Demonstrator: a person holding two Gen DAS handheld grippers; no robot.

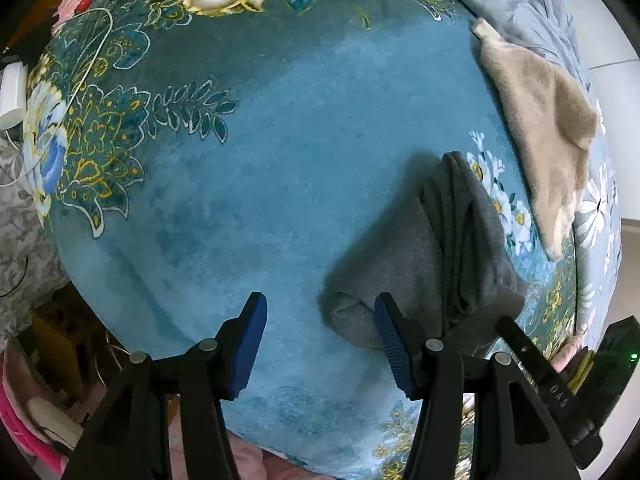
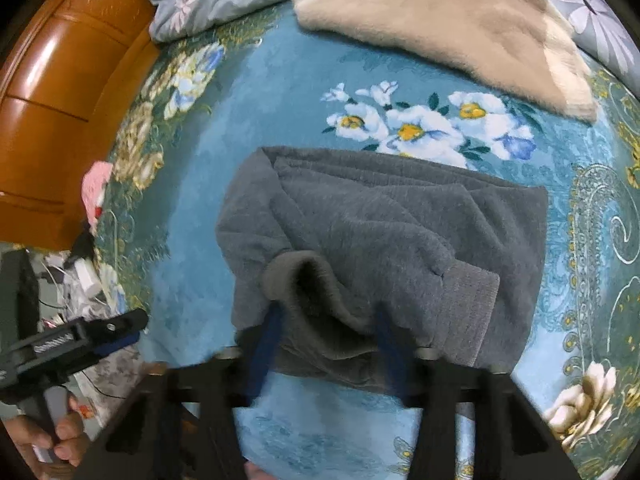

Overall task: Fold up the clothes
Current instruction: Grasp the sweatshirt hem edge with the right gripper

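On the bed's blue floral blanket (image 2: 192, 240), near its front edge, a folded grey garment (image 2: 392, 232) lies with its long axis crosswise to the right tool (image 2: 326, 344), whose blurred blue jaws sit wide apart around a raised fold, not visibly clamped. The left tool (image 1: 320, 344) hangs open and empty just left of the garment. A beige fleece (image 2: 460, 28) lies beyond; a wooden headboard (image 2: 60, 100) flanks the bed.

Bare blue bedspread (image 1: 248, 184) lies left of the folded grey garment (image 2: 384, 232); beige fleece (image 2: 448, 20) seemingly blocks beyond.
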